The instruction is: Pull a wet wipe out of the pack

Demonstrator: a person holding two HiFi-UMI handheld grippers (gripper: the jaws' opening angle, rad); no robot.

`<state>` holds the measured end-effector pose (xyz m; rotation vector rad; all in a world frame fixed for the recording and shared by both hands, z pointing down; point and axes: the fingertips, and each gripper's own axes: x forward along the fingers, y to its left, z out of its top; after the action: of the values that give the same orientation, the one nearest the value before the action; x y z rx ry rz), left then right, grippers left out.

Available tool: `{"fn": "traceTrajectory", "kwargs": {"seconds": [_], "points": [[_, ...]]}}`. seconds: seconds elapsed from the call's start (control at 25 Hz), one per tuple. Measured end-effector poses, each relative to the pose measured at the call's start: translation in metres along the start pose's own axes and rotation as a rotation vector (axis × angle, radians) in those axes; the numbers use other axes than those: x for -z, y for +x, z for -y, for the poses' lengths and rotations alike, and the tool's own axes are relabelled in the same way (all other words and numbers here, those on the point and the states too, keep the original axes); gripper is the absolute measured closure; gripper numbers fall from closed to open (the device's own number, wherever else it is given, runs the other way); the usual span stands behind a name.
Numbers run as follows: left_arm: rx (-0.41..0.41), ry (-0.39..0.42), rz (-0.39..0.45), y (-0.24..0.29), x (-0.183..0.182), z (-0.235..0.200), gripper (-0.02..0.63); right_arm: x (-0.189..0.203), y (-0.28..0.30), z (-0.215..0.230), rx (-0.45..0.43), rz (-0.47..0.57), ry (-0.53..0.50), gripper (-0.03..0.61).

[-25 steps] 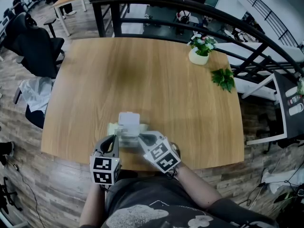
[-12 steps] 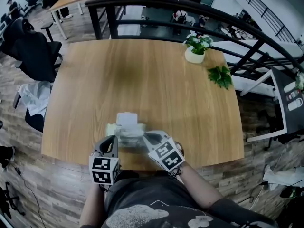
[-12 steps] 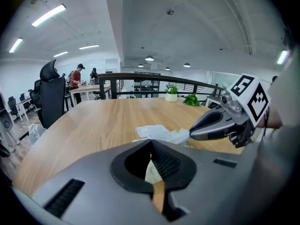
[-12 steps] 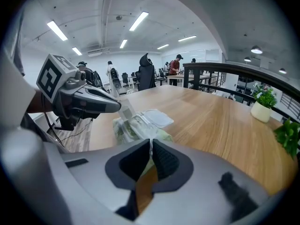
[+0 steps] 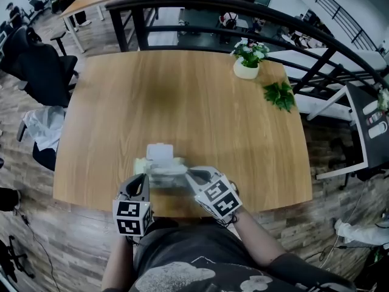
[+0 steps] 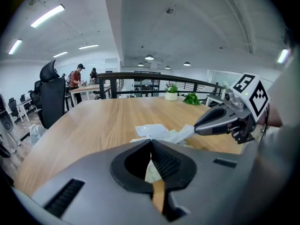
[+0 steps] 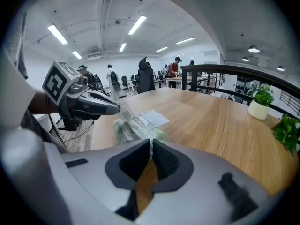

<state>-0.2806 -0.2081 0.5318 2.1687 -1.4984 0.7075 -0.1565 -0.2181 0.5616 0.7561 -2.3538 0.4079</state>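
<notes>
1. Light wooden table (image 5: pixel 200 102) with rounded corners, open office beyond. Small white potted plant (image 5: pixel 246 62) far off at 1 o'clock, out of play.
2. Soft pale-green plastic wet-wipe pack (image 5: pixel 152 166) at near table edge, 6 o'clock in head view. White flip lid (image 5: pixel 159 152) open, tipped back toward 12.
3. Jaws of left gripper (image 5: pixel 146 177) together, apparently pinching pack's near end. Pack at its 1 o'clock, touching.
4. Jaws of right gripper (image 5: pixel 187 174) clamped on thin white wipe (image 6: pixel 182 133). Pack at its 9 o'clock, just beside.
5. Pack long axis apparently 9-to-3 across head view, opening facing up.
6. Wipe stretched from opening toward 3 o'clock, long axis roughly in line with pack.
7. Probable next: pull toward 3–4 o'clock with right gripper, the nearer to wipe, left as anchor on pack.
</notes>
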Motion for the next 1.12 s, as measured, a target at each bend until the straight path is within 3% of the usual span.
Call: {"fn": "traceTrajectory", "kwargs": {"seconds": [0.48, 1.12], "points": [[-0.011, 0.002, -0.006, 0.002, -0.002, 0.007, 0.598, -0.001, -0.012, 0.006, -0.020, 0.036, -0.018, 0.543], [-0.111, -0.017, 0.006, -0.002, -0.007, 0.014, 0.597, -0.006, -0.044, 0.025, -0.049, 0.111, -0.047, 0.543]]}}
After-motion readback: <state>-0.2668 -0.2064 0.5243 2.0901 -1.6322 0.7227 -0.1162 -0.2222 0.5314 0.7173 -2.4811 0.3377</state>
